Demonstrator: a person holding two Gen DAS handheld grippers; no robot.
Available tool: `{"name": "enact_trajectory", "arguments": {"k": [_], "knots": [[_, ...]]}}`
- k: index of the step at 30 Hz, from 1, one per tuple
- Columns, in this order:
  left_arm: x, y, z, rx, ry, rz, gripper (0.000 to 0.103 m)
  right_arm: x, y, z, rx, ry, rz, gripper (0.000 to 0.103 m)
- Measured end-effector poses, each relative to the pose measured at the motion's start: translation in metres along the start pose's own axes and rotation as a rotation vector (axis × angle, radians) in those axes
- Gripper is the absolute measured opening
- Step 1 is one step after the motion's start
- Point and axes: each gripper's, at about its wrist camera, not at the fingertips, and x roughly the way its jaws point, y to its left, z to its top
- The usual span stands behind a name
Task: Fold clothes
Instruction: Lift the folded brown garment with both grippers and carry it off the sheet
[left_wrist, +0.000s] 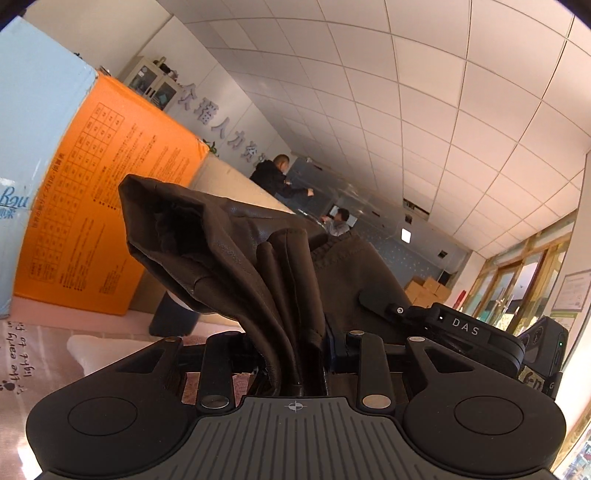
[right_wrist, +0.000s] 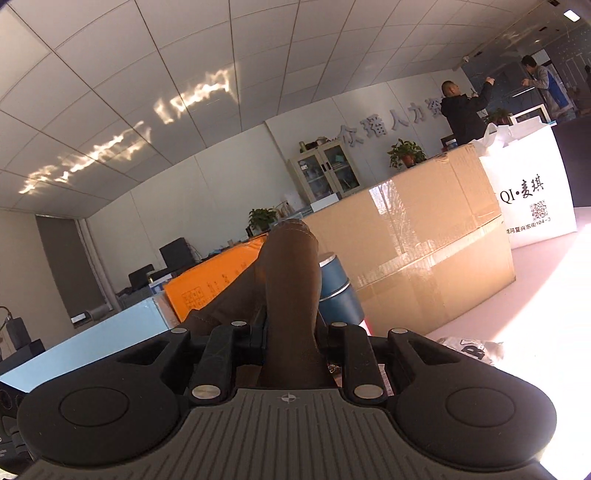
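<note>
Leather-like brown garment (left_wrist: 229, 236), soft yet bulky beside the orange box (left_wrist: 110, 192), sits pinched in both left gripper (left_wrist: 295, 354) and right gripper (right_wrist: 291, 332); take hold at seams.

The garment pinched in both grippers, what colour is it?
Dark brown, leather-looking garment with visible stitching. It shows best in the left wrist view.

wrist cams level, close, share orange box (left_wrist: 110, 192)

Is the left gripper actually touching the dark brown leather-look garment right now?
Touching. The left wrist view shows the dark brown leather-look garment bunched between the left gripper, its folds running straight down into the narrow gap between the fingers.
</note>
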Motion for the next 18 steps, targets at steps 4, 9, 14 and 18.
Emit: {"name": "enact_trajectory", "arguments": {"k": [4,9,14,18], "knots": [[0.044,0.003,-0.012,0.019,0.025,0.079,0.029,0.025,-0.024,-0.011,-0.029,-0.017,-0.157,0.02],[0.046,0.017,-0.027,-0.007,0.033,0.252,0.078,0.052,-0.051,-0.031,-0.001,0.027,-0.24,0.026],[0.029,0.027,-0.04,-0.01,0.024,0.39,0.091,0.079,-0.07,-0.054,-0.006,0.097,-0.42,0.042],[0.038,0.034,-0.055,0.147,0.109,0.478,0.098,0.096,-0.085,-0.077,-0.018,0.154,-0.525,0.047]]}}
